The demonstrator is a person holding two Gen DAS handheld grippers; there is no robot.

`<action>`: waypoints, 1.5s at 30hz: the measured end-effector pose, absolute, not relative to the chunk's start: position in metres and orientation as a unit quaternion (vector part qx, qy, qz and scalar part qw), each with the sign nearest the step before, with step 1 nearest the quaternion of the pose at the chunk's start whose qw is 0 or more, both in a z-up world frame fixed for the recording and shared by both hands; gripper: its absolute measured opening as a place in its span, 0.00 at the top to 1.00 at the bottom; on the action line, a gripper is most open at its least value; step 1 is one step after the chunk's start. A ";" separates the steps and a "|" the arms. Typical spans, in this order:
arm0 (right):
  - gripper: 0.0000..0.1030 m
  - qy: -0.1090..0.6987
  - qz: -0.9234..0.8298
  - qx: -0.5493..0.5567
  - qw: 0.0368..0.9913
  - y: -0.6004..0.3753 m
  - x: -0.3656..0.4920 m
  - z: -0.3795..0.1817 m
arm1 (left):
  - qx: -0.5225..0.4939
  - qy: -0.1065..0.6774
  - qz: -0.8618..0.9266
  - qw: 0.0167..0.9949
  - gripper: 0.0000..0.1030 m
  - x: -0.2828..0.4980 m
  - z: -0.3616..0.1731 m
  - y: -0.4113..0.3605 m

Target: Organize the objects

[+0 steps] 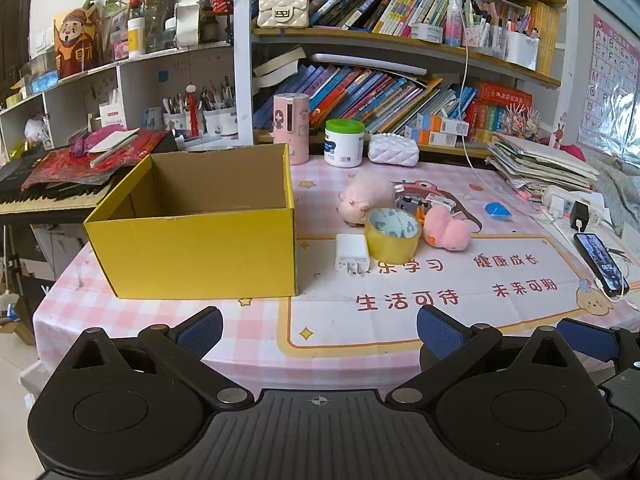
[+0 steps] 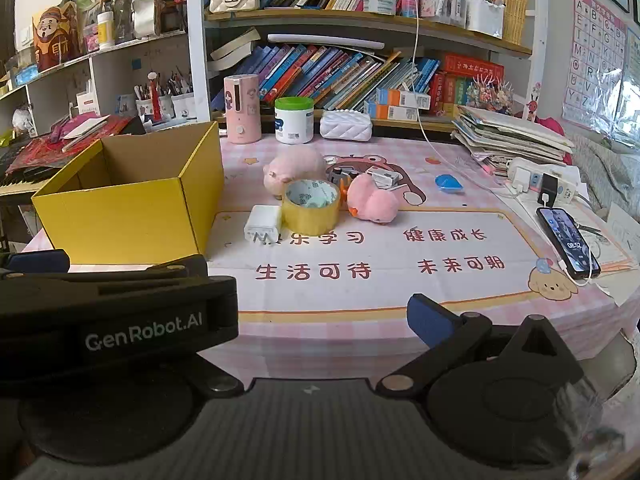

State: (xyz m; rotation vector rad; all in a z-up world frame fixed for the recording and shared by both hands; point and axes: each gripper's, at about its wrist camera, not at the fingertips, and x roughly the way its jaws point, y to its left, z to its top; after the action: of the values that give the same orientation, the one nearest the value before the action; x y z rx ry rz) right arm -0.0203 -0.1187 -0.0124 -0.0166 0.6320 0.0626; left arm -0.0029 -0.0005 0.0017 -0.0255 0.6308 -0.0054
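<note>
An open yellow cardboard box (image 1: pixel 192 252) (image 2: pixel 124 216) stands on the left of the table and looks empty. To its right lie a white charger (image 1: pixel 351 254) (image 2: pixel 262 225), a yellow tape roll (image 1: pixel 392 236) (image 2: pixel 310 208), a pink pig plush (image 1: pixel 366 198) (image 2: pixel 294 170), a pink duck plush (image 1: pixel 446 230) (image 2: pixel 372 200), small toys (image 1: pixel 420 204) and a blue piece (image 1: pixel 497 211) (image 2: pixel 448 182). My left gripper (image 1: pixel 320 332) is open and empty at the table's near edge. My right gripper (image 2: pixel 320 320) is open and empty; the left gripper's body covers its left finger.
A phone (image 1: pixel 602 264) (image 2: pixel 568 242) on a cable, a power strip (image 2: pixel 540 178) and a paper stack (image 2: pixel 512 140) sit at the right. A pink bottle (image 1: pixel 291 128), a white jar (image 1: pixel 344 143) and a white purse (image 1: pixel 393 150) stand by the bookshelf. A keyboard (image 1: pixel 40 196) is at the left.
</note>
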 end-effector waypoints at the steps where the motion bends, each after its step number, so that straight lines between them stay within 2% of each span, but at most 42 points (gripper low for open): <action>1: 0.00 0.310 0.031 -0.008 0.950 -0.118 -0.021 -0.012 | -0.013 0.310 -0.002 0.951 0.00 -0.003 0.002 -0.001; 45: 0.00 0.312 0.036 -0.017 0.949 -0.112 -0.012 -0.013 | -0.018 0.309 -0.002 0.951 0.00 0.005 -0.003 0.009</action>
State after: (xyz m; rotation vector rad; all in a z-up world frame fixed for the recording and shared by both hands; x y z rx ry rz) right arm -0.0119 -0.1122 -0.0130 -0.0347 0.6353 0.0723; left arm 0.0045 0.0091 -0.0026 -0.0357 0.6277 -0.0036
